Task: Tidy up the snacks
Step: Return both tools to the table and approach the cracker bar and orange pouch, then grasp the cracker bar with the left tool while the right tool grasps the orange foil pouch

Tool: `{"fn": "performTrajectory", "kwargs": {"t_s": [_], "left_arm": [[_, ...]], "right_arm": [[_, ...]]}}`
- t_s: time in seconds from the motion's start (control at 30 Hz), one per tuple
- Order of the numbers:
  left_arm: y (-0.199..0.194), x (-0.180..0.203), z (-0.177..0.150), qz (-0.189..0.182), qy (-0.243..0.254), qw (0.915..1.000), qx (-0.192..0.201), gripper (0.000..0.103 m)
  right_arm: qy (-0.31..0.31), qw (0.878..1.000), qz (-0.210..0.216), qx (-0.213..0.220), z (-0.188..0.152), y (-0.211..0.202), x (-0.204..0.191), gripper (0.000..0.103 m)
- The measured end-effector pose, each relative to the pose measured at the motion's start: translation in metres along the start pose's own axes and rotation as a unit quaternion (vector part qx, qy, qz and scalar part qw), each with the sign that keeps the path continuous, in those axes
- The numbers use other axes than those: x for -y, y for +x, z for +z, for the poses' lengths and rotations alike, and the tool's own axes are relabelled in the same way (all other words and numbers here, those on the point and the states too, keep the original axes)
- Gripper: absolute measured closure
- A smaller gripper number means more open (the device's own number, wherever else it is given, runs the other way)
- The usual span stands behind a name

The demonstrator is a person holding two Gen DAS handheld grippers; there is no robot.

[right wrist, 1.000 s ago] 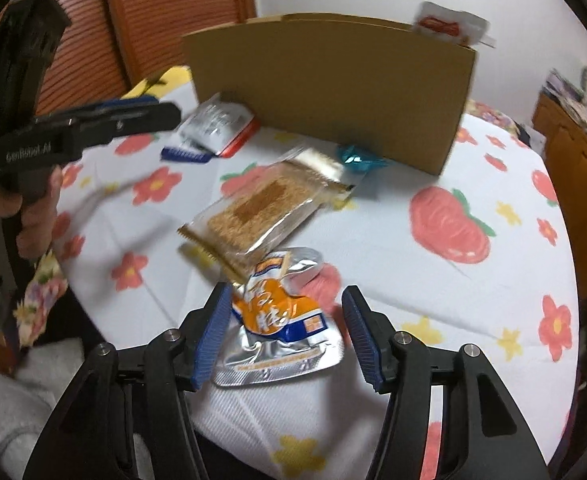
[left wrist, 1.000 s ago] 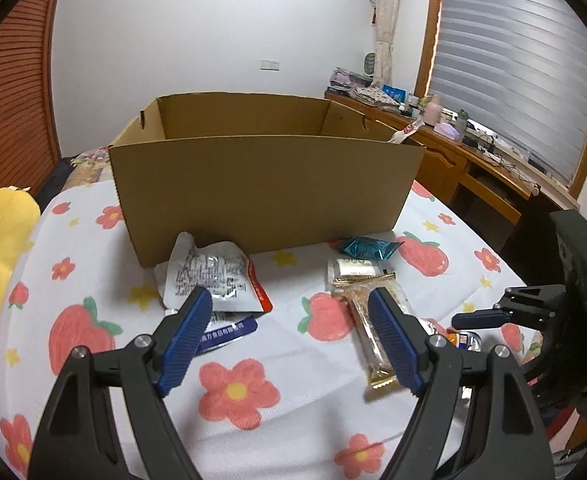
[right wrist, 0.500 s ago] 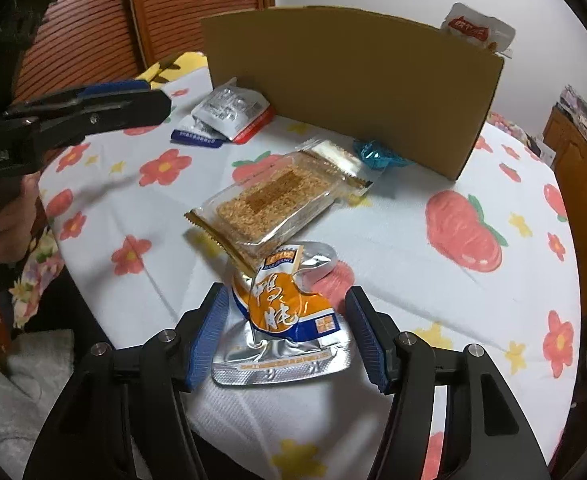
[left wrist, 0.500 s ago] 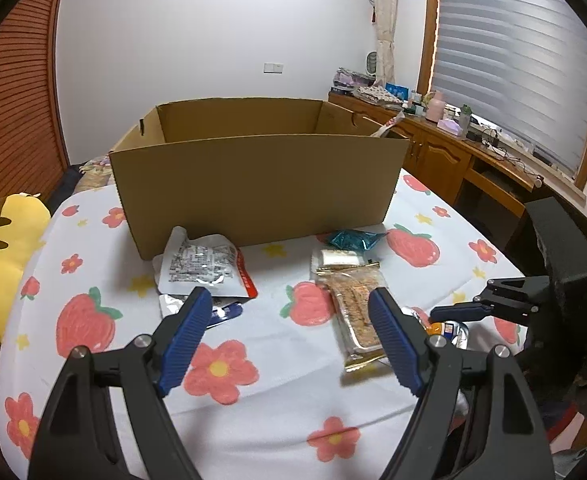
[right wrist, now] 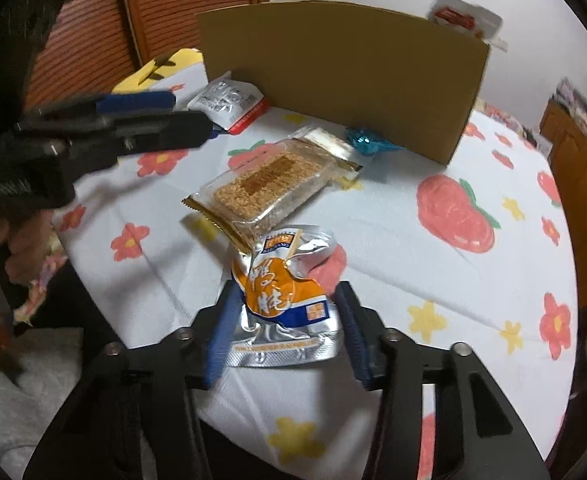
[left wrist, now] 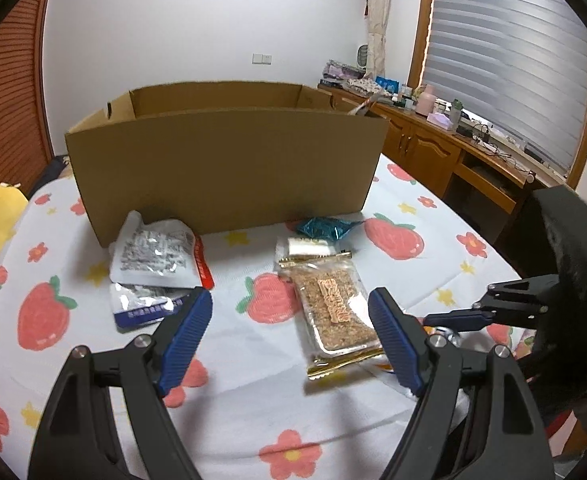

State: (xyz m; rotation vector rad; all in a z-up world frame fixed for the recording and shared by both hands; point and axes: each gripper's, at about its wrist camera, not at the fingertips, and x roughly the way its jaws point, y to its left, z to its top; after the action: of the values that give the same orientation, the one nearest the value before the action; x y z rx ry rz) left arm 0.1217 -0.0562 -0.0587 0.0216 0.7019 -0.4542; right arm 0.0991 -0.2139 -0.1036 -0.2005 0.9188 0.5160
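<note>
The orange foil pouch (right wrist: 283,300) has big white Chinese characters I can't really read. It sits between the right gripper (right wrist: 287,334) pads, spread wide, nothing grabbed. The left gripper (left wrist: 291,334) gapes open too, hovering before the cardboard box (left wrist: 225,168).

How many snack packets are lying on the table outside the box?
6: white pouch over blue-edged one; teal candy; small white pack; sesame bar; orange pouch. More may be hidden.
</note>
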Motion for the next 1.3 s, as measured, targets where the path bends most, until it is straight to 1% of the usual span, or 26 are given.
{"fn": "performTrajectory", "kwargs": {"t_s": [0.07, 0.13, 0.33, 0.47, 0.57, 0.7, 0.77, 0.87, 0.9, 0.93, 1.07, 1.2, 1.27, 1.3], "left_arm": [[0.005, 0.0, -0.002, -0.003, -0.002, 1.0, -0.006, 0.022], [0.011, 0.002, -0.003, -0.005, 0.001, 0.9999, -0.013, 0.022], [0.032, 0.006, 0.001, -0.025, -0.013, 0.9988, -0.04, 0.023], [0.044, 0.013, 0.006, -0.045, -0.02, 0.9972, -0.056, 0.025], [0.053, 0.017, 0.01, -0.048, -0.02, 0.9961, -0.072, 0.025], [0.067, 0.022, 0.012, -0.038, -0.016, 0.9949, -0.092, 0.025], [0.074, 0.023, 0.012, -0.03, -0.018, 0.9941, -0.102, 0.029], [0.075, 0.024, 0.011, -0.012, -0.008, 0.9945, -0.103, 0.045], [0.074, 0.024, 0.011, -0.013, -0.006, 0.9944, -0.104, 0.054], [0.073, 0.023, 0.011, -0.01, -0.003, 0.9942, -0.107, 0.057], [0.064, 0.019, 0.007, -0.01, 0.005, 0.9948, -0.101, 0.059], [0.051, 0.008, 0.005, -0.014, -0.005, 0.996, -0.089, 0.059], [0.045, 0.004, 0.004, -0.017, -0.009, 0.9965, -0.081, 0.059], [0.042, 0.002, 0.004, -0.017, -0.01, 0.9968, -0.078, 0.059]], "right_arm": [[0.012, 1.0, 0.008, 0.001, -0.002, -0.003, 0.005, 0.06], [0.011, 1.0, 0.008, 0.003, -0.004, -0.005, 0.005, 0.06], [0.011, 1.0, -0.009, 0.002, -0.005, -0.008, 0.002, 0.06], [0.018, 1.0, -0.01, 0.004, -0.005, -0.007, 0.004, 0.06], [0.019, 1.0, -0.013, 0.005, -0.005, -0.007, 0.003, 0.06], [0.018, 1.0, -0.016, 0.006, -0.005, -0.007, 0.002, 0.06], [0.02, 1.0, -0.015, 0.006, -0.005, -0.007, 0.002, 0.059], [0.018, 1.0, -0.016, 0.004, -0.004, -0.006, 0.001, 0.059], [0.016, 1.0, -0.017, 0.003, -0.004, -0.006, 0.001, 0.059], [0.014, 1.0, -0.018, 0.002, -0.003, -0.006, 0.0, 0.059], [0.008, 1.0, -0.019, -0.004, 0.001, -0.003, 0.0, 0.059], [0.004, 1.0, -0.021, -0.01, 0.006, 0.0, 0.0, 0.058], [-0.002, 1.0, -0.024, -0.015, 0.01, 0.001, -0.002, 0.057], [-0.006, 1.0, -0.026, -0.017, 0.011, 0.002, -0.003, 0.054]]}}
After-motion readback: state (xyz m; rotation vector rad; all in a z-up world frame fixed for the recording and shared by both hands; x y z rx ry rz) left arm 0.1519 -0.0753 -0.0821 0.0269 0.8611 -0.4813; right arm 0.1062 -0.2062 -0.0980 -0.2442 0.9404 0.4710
